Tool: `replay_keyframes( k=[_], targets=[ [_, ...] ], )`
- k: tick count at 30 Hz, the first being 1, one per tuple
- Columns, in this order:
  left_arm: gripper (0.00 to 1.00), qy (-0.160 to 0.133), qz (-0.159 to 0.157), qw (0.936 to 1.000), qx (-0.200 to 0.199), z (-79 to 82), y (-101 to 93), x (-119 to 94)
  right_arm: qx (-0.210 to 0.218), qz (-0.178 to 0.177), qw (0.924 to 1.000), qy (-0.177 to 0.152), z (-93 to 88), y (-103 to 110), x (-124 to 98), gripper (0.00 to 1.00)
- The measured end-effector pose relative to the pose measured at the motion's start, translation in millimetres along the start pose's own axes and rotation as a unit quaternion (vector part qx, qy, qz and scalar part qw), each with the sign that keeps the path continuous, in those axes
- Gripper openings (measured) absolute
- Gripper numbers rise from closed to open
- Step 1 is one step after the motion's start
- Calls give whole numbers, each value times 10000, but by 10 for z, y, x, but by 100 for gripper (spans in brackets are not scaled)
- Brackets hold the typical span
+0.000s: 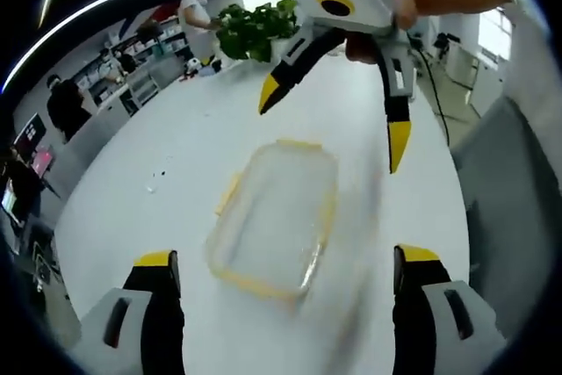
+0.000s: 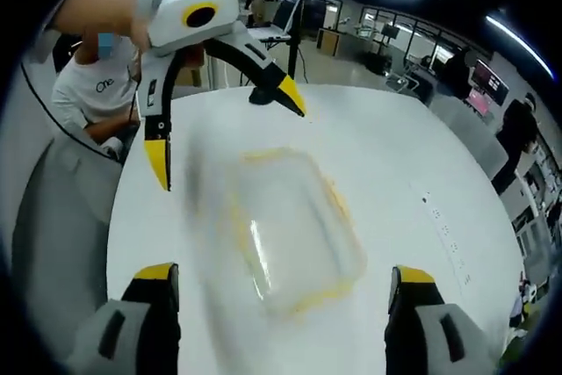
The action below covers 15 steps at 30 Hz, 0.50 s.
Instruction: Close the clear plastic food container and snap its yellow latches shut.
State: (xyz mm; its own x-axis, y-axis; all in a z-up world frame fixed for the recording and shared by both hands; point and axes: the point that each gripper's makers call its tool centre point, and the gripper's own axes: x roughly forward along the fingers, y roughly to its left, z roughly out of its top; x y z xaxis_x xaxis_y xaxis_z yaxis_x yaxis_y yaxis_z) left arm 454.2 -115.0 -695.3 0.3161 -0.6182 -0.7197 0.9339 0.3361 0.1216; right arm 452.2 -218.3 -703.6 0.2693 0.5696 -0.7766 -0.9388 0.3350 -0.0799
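Container (image 1: 277,212) lies mid-frame between both open, empty grippers — long axis running toward upper right.
Left gripper (image 1: 285,283) sits nearer; right gripper (image 1: 334,120) hovers beyond its far end.

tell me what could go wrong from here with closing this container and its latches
1. Both grippers are wide open and clear of the clear container: the left gripper and right gripper face each other across it. Nothing steadies it, so a push on one side may slide it over the smooth white table.
2. The container is blurred in both views, so whether its lid is seated cannot be told; pressing a yellow latch on a misaligned lid could jam it.
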Motion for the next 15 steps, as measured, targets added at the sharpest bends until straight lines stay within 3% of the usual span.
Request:
replay_keyframes(
  k=[4, 5, 9, 15],
  targets=[
    [99, -85, 121, 9999, -38, 10, -66, -73, 89, -186, 9998, -6, -50, 39, -88, 99],
    [99, -107, 147, 9998, -35, 21, -81, -92, 207, -235, 9994, -162, -26, 55, -126, 99],
    [99, -165, 231, 9995, -100, 44, -137, -166, 371, -328, 9985, -239, -55, 126, -216, 99],
    [99, -263, 295, 9984, -406, 42, -231, -287, 562, -499, 9964, -403, -58, 215, -312, 99]
  ],
)
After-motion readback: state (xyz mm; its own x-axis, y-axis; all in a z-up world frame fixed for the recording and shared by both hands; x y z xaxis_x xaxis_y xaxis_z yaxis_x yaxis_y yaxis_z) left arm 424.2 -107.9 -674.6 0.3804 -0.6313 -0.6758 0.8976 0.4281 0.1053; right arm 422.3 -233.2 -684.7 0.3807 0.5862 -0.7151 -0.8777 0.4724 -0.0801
